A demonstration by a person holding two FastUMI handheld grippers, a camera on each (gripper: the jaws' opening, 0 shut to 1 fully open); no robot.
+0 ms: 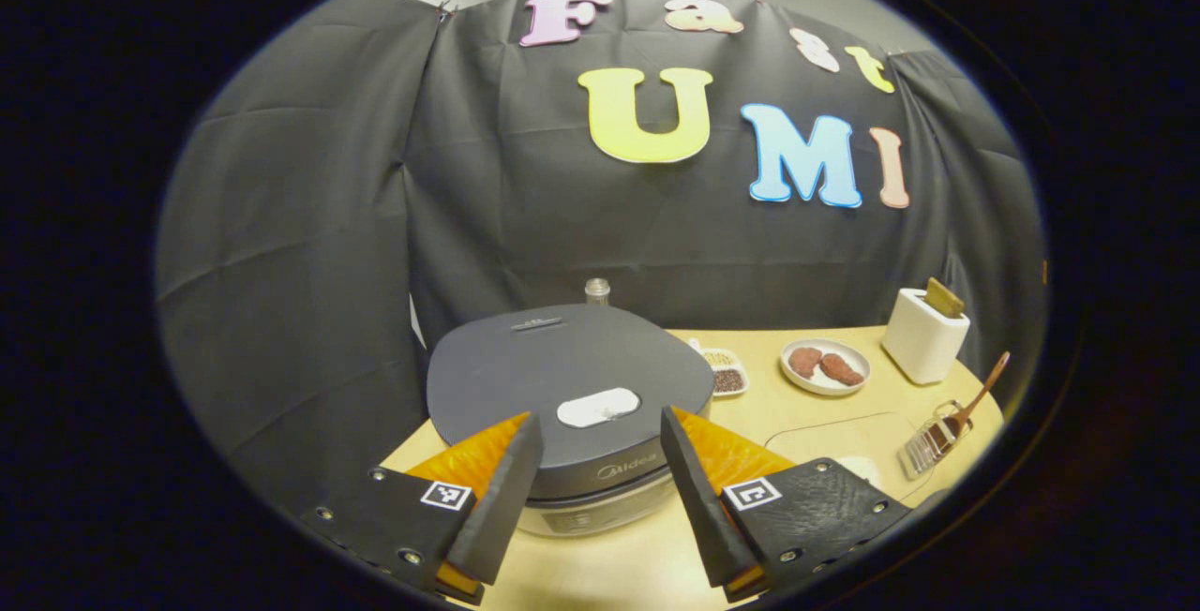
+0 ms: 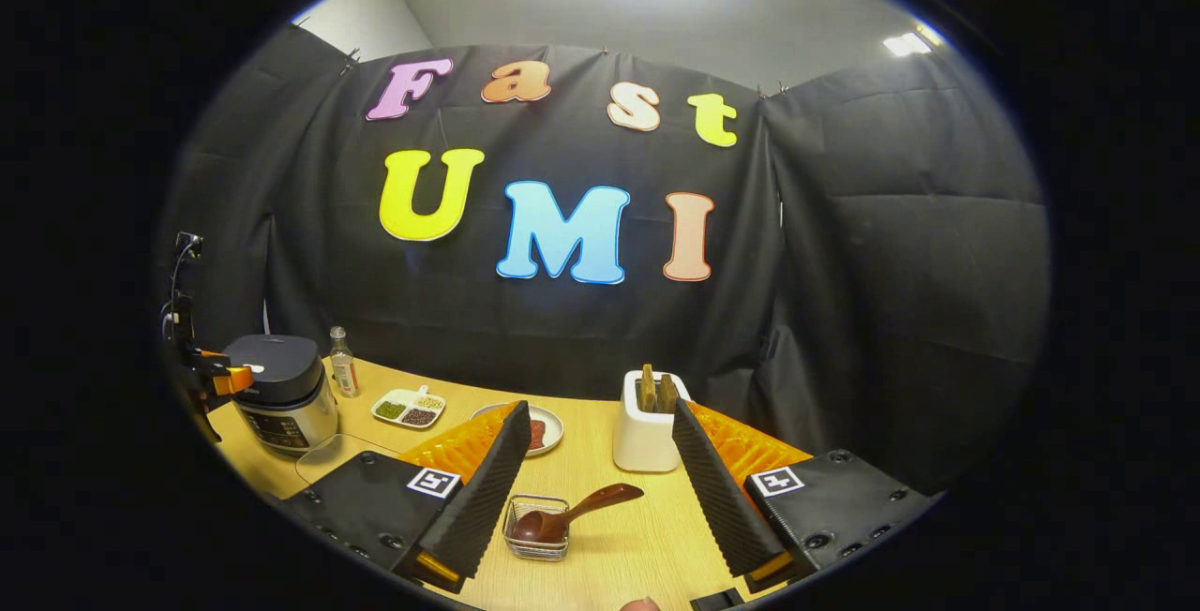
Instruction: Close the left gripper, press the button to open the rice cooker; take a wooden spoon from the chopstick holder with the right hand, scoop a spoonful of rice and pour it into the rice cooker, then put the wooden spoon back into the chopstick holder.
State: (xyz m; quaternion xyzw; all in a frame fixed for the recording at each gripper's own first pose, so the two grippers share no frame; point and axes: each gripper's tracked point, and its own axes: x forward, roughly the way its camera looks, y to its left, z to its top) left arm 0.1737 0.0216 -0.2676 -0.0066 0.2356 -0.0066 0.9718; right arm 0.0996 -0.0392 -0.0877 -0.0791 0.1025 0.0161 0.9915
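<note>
A wooden table (image 1: 647, 564) stands in front of a black cloth wall. In the left gripper view, the left gripper (image 1: 600, 470) hangs low over the near edge of the table with its two fingers spread wide apart, holding nothing. Between and just beyond the fingers sits the rice cooker (image 1: 567, 386), dark grey with its lid shut. A pale oval button (image 1: 598, 408) lies on the front of the lid, midway between the fingertips and not touched by either. A small bottle (image 1: 597, 290) peeks up behind the cooker.

To the right of the cooker are a small divided dish (image 1: 727, 372) of grains, then a white plate (image 1: 825, 366) with two brown pieces on it, then a white toaster (image 1: 924, 334) with toast sticking up. Nearer the table's right edge is a wire holder (image 1: 931, 442), and a wooden spoon (image 1: 980, 395) stands in it, handle leaning up and to the right.

In the right gripper view, the right gripper (image 2: 600, 489) also has its fingers spread wide and empty. The holder (image 2: 536, 529) sits on the table between the fingers, close in, with the spoon (image 2: 572, 513) resting in it, bowl down in the basket and handle angled out to the right. The toaster (image 2: 645, 428) stands just behind. Far off at the left of this view, the cooker (image 2: 281, 391) is seen with the left gripper (image 2: 220, 379) beside it.
</note>
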